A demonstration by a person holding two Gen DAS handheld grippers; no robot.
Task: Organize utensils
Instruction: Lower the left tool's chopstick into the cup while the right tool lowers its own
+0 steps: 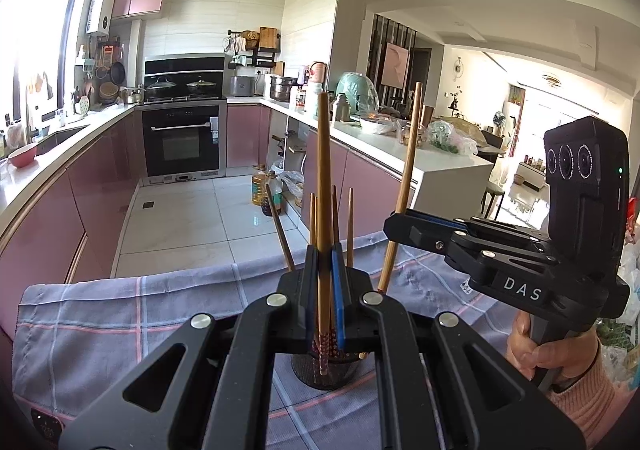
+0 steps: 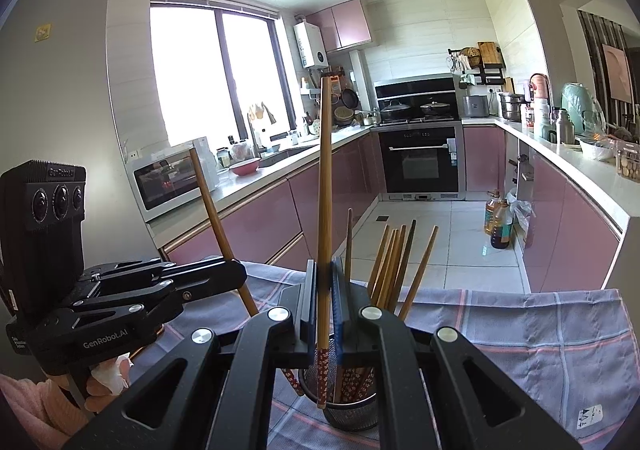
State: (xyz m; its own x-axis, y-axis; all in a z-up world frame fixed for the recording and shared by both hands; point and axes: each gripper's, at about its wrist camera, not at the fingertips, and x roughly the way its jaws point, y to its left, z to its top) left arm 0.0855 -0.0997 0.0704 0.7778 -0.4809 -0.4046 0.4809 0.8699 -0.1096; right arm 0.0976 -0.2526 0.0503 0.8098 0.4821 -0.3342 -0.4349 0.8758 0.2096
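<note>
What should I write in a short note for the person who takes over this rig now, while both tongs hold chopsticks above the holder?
Left tongs: shut on one chopstick, upright, its patterned end at the mesh holder.
Right tongs: shut on another chopstick, its patterned end at the holder's rim.
Holder stands on the checked cloth; several chopsticks already stand in it.
Left to do: lower and release both held chopsticks into the holder.

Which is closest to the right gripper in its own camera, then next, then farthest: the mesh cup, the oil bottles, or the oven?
From the right gripper:
1. Mesh cup, just below.
2. Oil bottles, on the floor, right.
3. Oven, at the far wall.
</note>
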